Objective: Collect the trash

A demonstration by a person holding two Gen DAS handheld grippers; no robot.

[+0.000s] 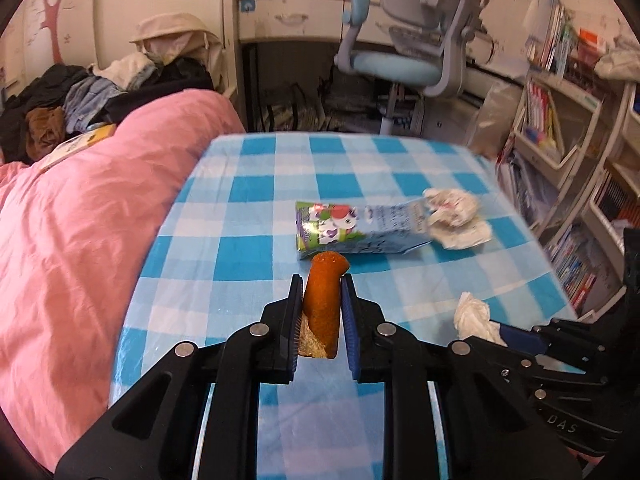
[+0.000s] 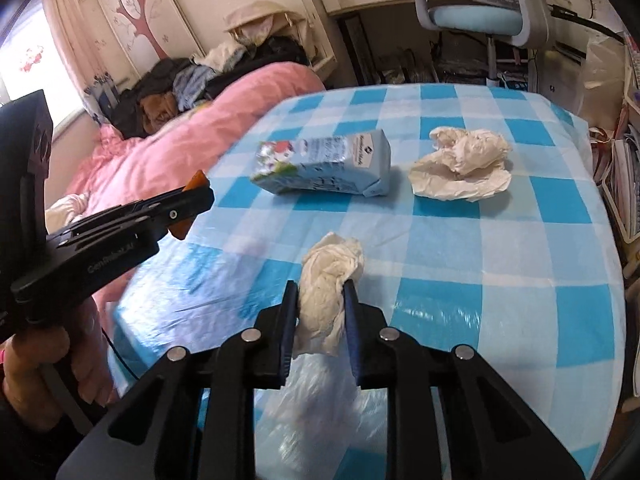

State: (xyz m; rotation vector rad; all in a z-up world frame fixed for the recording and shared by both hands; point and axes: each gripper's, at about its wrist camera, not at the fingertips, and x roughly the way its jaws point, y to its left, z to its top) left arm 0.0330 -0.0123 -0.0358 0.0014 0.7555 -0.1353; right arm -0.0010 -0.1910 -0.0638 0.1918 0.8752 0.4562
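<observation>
My left gripper (image 1: pixel 320 286) is shut on an orange peel strip (image 1: pixel 325 296) and holds it above the blue checked tablecloth (image 1: pixel 248 216); it also shows in the right wrist view (image 2: pixel 192 196) at the left. My right gripper (image 2: pixel 322 290) is shut on a crumpled white tissue (image 2: pixel 328 292), which also shows in the left wrist view (image 1: pixel 474 316). A milk carton (image 1: pixel 360 228) (image 2: pixel 324 166) lies on its side mid-table. A larger crumpled paper (image 1: pixel 456 218) (image 2: pixel 464 164) lies to the right of the carton.
A pink duvet (image 1: pixel 80 240) lies along the table's left side with piled clothes (image 1: pixel 80 100) behind. A blue desk chair (image 1: pixel 404 52) stands beyond the far edge. Bookshelves (image 1: pixel 572 184) stand at the right. A clear plastic bag (image 2: pixel 320 400) lies under my right gripper.
</observation>
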